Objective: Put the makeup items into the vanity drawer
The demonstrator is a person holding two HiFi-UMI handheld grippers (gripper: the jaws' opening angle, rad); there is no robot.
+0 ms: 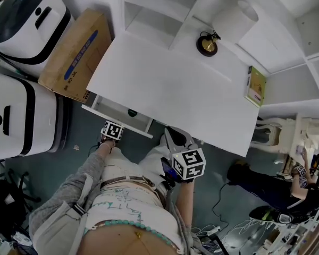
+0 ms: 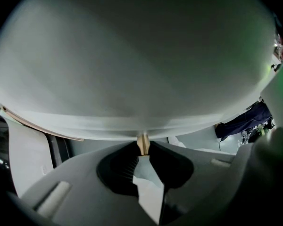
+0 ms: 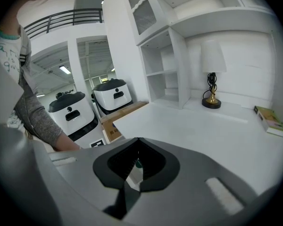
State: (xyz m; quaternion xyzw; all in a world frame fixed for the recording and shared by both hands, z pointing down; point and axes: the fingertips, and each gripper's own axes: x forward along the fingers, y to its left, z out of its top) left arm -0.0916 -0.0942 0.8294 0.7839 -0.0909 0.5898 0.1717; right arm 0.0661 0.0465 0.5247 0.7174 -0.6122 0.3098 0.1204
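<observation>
Grip on the drawer pull explained the left side of the scene: our left claw (image 2: 142, 150) pointed steeply down beneath the left end of the worktop's (image 1: 170, 84) front edge, its jaws closed tight on a small tan knob (image 2: 142, 141). We judged that knob to be the pull of the vanity drawer (image 1: 112, 119), held so the drawer could be slid in or out. Our right claw (image 3: 138, 142) was closed too, but on nothing. It hung off the front edge near the middle, angled toward the worktop, and we took it to be waiting unloaded while the left hand dealt with the drawer.

The drawer stood open below that left end of the front edge. Inside we saw one small dark green item (image 1: 132, 112) toward its right half. We could not tell what kind of makeup it was, and the rest of the drawer floor showed only white. On the worktop itself we saw no makeup, only a lamp (image 1: 207, 44) with a brass base near the back edge and a flat green-and-yellow box (image 1: 256, 85) at the right edge. From that we judged the putting-away was near its end, with closing the drawer the likely remaining step. A cardboard carton (image 1: 77, 52) leaned beside the left edge, its contents hidden from us.
</observation>
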